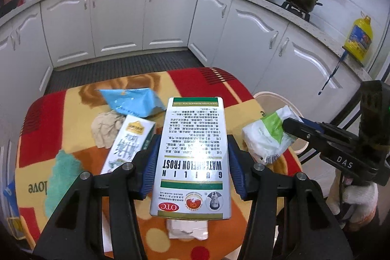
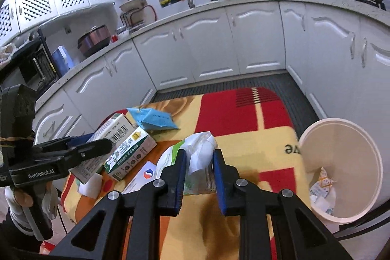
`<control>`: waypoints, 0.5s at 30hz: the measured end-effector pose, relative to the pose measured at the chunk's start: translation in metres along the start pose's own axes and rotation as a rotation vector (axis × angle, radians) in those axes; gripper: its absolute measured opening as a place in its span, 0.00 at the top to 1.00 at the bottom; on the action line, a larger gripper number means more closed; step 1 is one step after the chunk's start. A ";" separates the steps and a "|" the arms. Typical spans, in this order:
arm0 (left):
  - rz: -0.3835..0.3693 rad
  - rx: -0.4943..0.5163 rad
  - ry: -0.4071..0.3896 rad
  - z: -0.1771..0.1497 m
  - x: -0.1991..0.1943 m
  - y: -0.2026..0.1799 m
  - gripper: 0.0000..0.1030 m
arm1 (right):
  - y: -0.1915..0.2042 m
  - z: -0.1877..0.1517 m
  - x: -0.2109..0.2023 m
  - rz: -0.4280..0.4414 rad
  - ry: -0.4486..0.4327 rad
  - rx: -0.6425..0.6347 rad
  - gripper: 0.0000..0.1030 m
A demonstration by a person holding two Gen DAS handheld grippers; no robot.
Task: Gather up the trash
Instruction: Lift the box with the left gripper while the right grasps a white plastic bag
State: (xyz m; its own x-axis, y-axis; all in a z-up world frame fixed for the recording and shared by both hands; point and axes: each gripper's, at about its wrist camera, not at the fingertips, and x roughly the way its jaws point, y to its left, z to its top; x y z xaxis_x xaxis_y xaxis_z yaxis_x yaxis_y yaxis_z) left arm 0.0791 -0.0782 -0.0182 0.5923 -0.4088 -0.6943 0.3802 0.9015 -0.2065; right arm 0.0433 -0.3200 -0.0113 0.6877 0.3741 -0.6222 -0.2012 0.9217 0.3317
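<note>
A patterned tablecloth (image 1: 73,99) fronts white kitchen cabinets (image 1: 117,21). The left gripper (image 1: 192,162) clamps a white medicine box (image 1: 195,143); the right gripper (image 2: 199,162) pinches a crumpled green-white wrapper (image 2: 195,150).

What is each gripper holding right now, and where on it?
Left gripper grips the medicine box by its long sides, near the middle. Right gripper pinches the white and green plastic wrapper across its crumpled middle.

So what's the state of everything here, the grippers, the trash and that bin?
Left gripper: shut on the medicine box, held above the table.
Right gripper: shut on the white-and-green wrapper.
Milk carton: lying on its side on the table.
Blue packet: torn open, lying on the table.
Crumpled paper: balled up, on the table.
White bin: upright, open, some trash inside.
</note>
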 end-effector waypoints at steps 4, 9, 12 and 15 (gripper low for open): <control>-0.008 0.017 -0.003 0.003 0.002 -0.015 0.52 | -0.007 0.002 -0.014 -0.009 -0.023 0.002 0.80; -0.020 0.039 -0.004 0.009 0.008 -0.033 0.52 | -0.018 0.003 -0.027 -0.027 -0.046 0.011 0.80; -0.030 0.055 -0.006 0.012 0.011 -0.045 0.52 | -0.027 0.004 -0.035 -0.042 -0.058 0.022 0.80; -0.041 0.072 -0.007 0.015 0.015 -0.058 0.52 | -0.037 0.003 -0.043 -0.061 -0.066 0.034 0.80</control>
State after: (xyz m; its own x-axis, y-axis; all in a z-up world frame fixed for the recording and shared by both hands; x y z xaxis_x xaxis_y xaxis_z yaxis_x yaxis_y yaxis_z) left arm 0.0770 -0.1384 -0.0060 0.5800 -0.4463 -0.6815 0.4539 0.8717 -0.1846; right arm 0.0234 -0.3703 0.0053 0.7428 0.3087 -0.5941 -0.1344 0.9380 0.3194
